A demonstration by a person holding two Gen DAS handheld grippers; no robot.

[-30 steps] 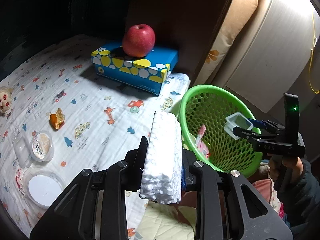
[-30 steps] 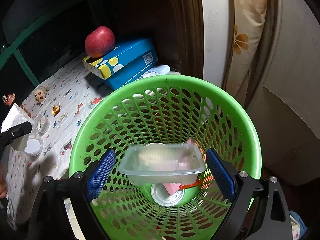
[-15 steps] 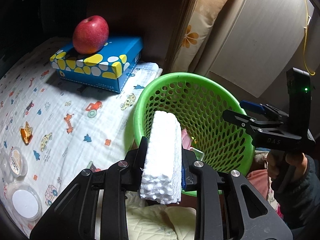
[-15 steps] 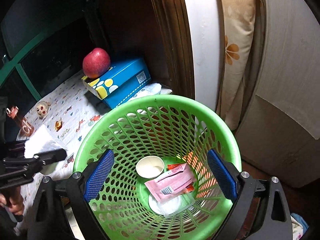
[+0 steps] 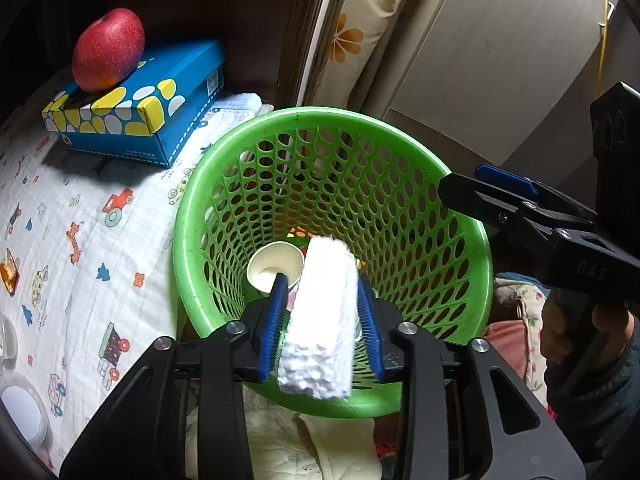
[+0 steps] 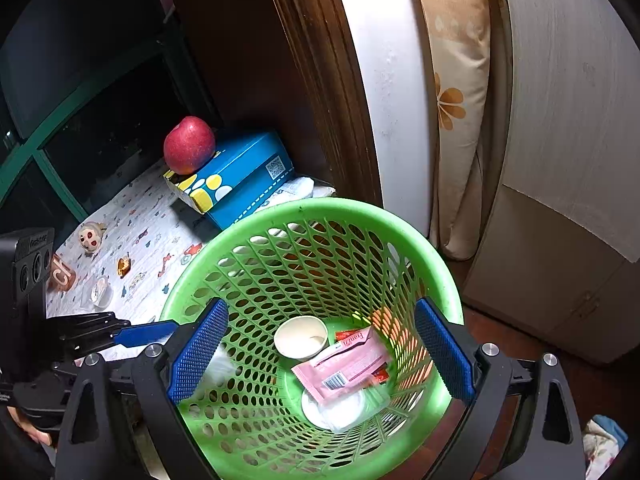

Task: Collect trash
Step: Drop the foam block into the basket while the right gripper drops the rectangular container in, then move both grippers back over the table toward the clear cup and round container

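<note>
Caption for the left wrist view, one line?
Left gripper, jaws just opened, releases a white foam block over the green basket.

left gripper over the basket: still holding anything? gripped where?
Nothing gripped. The left gripper has just been opening; the foam block sits loose between its fingers, above the green basket. The right gripper is open and empty.

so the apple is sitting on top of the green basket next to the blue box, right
Not quite. The apple sits on top of the blue box, not the green basket, which stands beside that box. The left wrist view shows it plainly.
</note>
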